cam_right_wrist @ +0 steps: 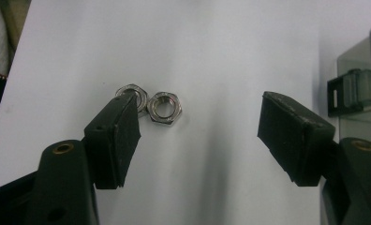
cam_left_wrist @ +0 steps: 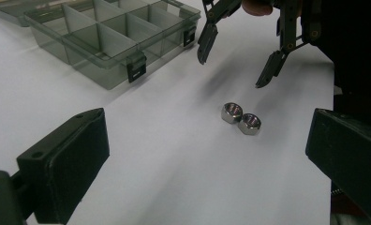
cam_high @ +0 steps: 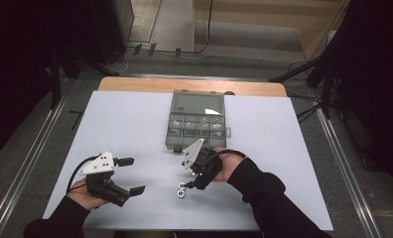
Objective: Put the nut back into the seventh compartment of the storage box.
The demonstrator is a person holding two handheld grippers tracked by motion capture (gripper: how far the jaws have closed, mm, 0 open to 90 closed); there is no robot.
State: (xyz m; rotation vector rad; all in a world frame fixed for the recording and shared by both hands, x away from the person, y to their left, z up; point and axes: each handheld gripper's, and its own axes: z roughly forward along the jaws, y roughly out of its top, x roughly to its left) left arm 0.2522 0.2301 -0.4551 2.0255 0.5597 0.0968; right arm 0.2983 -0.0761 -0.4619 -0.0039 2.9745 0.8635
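Two steel hex nuts (cam_high: 181, 191) lie touching each other on the white table top near its front edge. My right gripper (cam_high: 188, 184) hangs just above them, pointing down, jaws open. In the right gripper view the one nut (cam_right_wrist: 164, 108) lies in the gap close to the left jaw, and that jaw's tip partly hides the other nut (cam_right_wrist: 129, 90); neither pad presses on them. In the left gripper view the nuts (cam_left_wrist: 240, 118) lie below the right gripper (cam_left_wrist: 235, 65). My left gripper (cam_high: 133, 175) rests at the front left, open and with nothing between its pads, aimed at the nuts.
A smoky clear compartment box (cam_high: 172, 134) stands open at the middle of the table, its lid laid back, just behind the right hand. Its latch and corner (cam_right_wrist: 357, 89) are close to the right jaw. The box's front wall (cam_left_wrist: 104, 77) shows in the left gripper view.
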